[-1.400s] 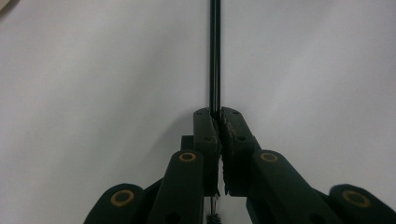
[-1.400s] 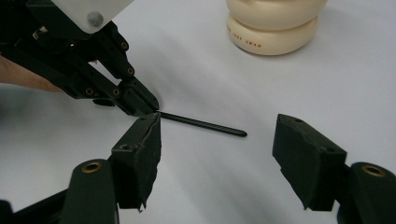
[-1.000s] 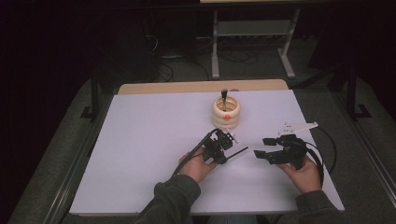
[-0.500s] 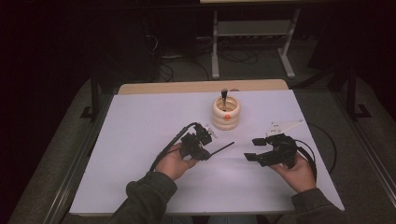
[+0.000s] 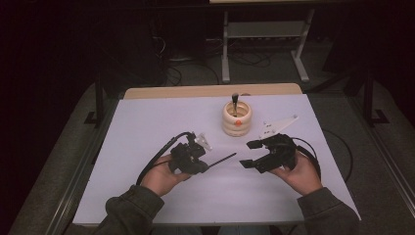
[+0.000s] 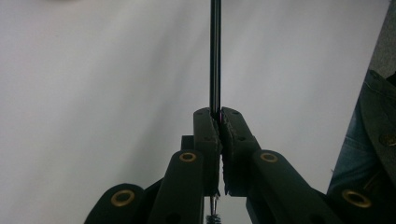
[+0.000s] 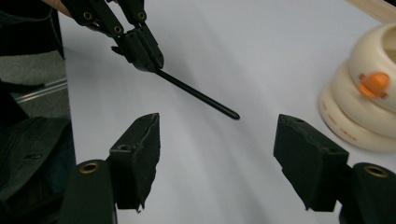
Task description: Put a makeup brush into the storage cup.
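Thin black rod w/ rounded tip, prob a slim brush or stick: it's clamped in my left gripper, jaws fully closed on one end, rest sticking out toward frame centre, lifted off the white table sheet. In left gripper view the rod runs straight up from the pinched pads to the top edge. In right gripper view the rod crosses upper-middle, tip pointing lower right, left gripper at upper left.

My right gripper sits centre-right of the high view, jaws wide apart, nothing between them, pads well short of the rod tip. Jaws aimed at the free end.

Cream ribbed round ceramic holder w/ orange dot stands upper centre of the sheet, another dark-handled tool upright in it. Holder is at right edge in right gripper view.

Step, imo: mid-air handover or two-grip hold, left presents the rod, right approaching. Next: bring right in along the rod axis, centre the tip between the pads, close, and only then relax the left. Rod's thin, so misalignment = it slips past the pads.
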Motion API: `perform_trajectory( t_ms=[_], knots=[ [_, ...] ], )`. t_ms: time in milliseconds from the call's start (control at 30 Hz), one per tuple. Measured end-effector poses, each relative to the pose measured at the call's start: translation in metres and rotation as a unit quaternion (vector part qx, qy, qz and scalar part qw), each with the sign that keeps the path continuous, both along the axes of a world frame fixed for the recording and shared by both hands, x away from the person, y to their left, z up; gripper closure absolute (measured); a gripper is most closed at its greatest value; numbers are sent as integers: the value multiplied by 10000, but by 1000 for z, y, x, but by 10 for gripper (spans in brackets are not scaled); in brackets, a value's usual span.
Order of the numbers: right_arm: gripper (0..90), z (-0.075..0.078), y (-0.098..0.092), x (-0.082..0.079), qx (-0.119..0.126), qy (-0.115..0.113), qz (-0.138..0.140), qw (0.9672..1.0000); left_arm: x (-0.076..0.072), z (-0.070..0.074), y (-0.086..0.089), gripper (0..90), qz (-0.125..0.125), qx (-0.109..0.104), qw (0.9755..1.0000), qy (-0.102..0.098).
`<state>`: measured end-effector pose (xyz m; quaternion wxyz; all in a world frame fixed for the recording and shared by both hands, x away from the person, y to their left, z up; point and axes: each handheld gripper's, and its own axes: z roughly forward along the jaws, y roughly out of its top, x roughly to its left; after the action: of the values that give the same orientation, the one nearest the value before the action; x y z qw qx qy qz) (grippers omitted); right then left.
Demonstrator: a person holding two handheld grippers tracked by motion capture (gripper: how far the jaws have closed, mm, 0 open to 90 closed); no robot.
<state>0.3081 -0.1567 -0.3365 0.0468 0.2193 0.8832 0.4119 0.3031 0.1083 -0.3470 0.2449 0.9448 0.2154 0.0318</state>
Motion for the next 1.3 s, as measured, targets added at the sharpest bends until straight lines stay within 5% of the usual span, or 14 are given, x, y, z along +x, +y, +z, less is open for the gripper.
perform_trajectory(
  t_ms=[533,1300],
  knots=[
    [310,4,37,1,-293,34,681,9972,-9,-1,10,862,-259,-64,9996,75],
    [367,-8,52,-3,-638,12,1330,9891,-17,0,-4,862,-717,-73,9974,57]
  ],
)
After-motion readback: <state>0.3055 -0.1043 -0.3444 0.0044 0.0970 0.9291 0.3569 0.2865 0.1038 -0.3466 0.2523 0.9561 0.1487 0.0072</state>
